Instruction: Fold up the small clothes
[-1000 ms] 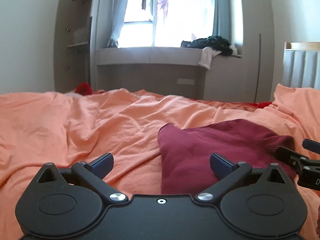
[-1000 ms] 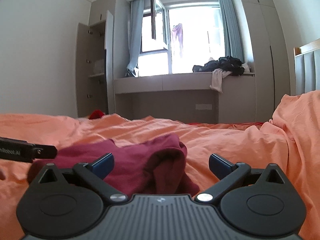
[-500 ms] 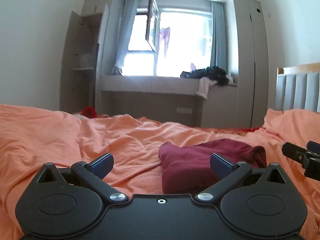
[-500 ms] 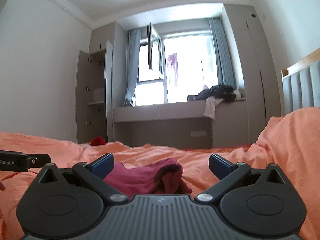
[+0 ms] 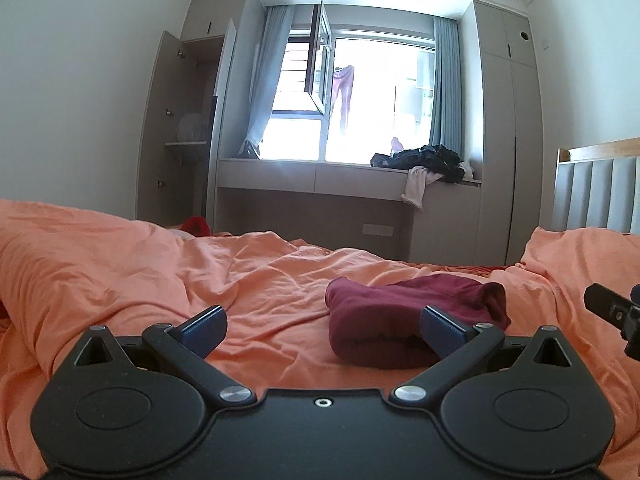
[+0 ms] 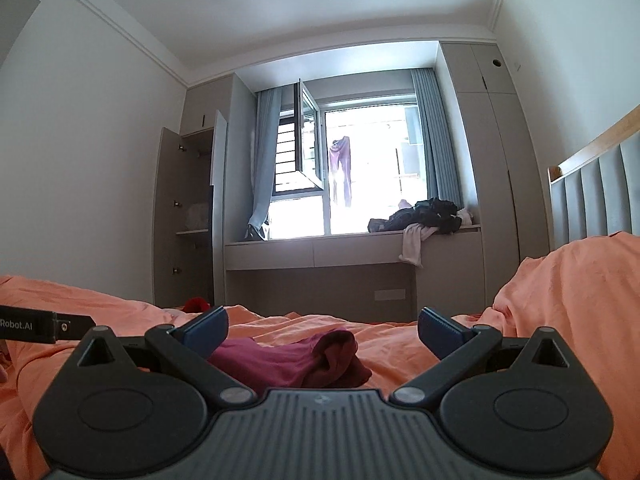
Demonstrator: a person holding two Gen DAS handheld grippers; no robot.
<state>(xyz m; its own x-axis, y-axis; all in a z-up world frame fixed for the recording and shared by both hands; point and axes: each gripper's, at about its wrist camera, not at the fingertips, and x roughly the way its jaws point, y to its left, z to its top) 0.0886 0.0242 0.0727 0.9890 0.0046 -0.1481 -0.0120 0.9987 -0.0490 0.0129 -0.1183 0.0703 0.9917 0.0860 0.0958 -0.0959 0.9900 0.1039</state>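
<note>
- Left hand-held gripper (image 5: 322,326) is spread wide, nothing in it, hovering over the orange bedsheet (image 5: 120,272).
- Right hand-held gripper (image 6: 323,327) is spread wide too, also empty.
- The dark red garment (image 5: 400,312) sits bunched on the bed, just ahead of both, untouched.
- Further back: a window ledge (image 6: 320,246) with a pile of dark clothes (image 6: 424,214).

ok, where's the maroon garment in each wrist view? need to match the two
Left wrist: maroon garment lies right of centre on the orange bedding, partly behind the right fingertip.
Right wrist: maroon garment lies low at centre, between the open fingers, nearer the left one.
Shared landmark: dark clothes pile on the window ledge.
</note>
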